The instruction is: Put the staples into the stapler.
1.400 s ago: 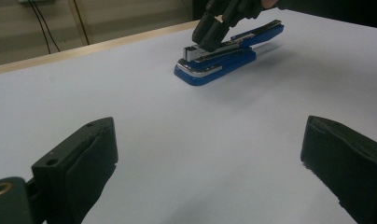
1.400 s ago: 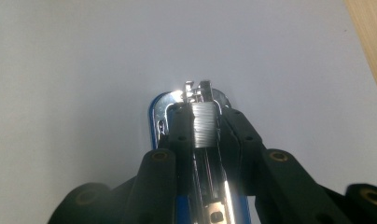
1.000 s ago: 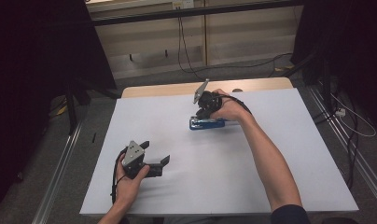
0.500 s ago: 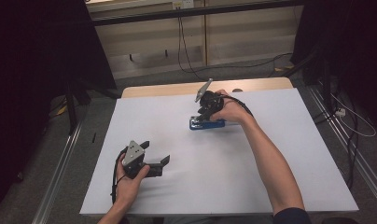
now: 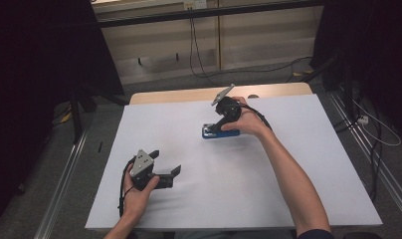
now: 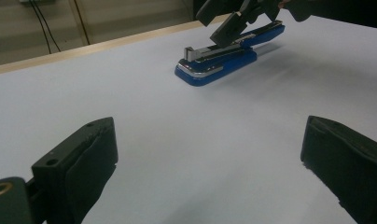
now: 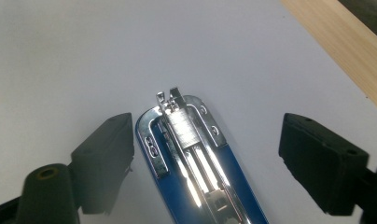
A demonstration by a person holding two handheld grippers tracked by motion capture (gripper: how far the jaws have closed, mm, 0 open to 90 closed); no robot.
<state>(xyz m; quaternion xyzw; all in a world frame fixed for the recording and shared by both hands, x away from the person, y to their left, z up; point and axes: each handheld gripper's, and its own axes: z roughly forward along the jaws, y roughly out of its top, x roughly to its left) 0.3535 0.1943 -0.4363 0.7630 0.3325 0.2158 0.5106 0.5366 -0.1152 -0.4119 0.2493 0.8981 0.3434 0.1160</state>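
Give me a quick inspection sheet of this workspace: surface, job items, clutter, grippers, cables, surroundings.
Surface: white table top, wooden strip along the far edge.
Job's things: blue stapler lying flat, far centre; metal staple track exposed.
Clutter: nothing seen.
Grippers: left gripper open, near the table's front left, nothing between the jaws. right gripper open, jaws either side of the stapler, not closed on it.
Cables: one trails from each gripper; more hang at the back wall and lie on the floor at right.
Surroundings: dark curtains at both sides, pale wall panels behind.

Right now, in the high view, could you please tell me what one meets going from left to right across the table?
Left gripper held in the left hand → blue stapler → right gripper held in the right hand.
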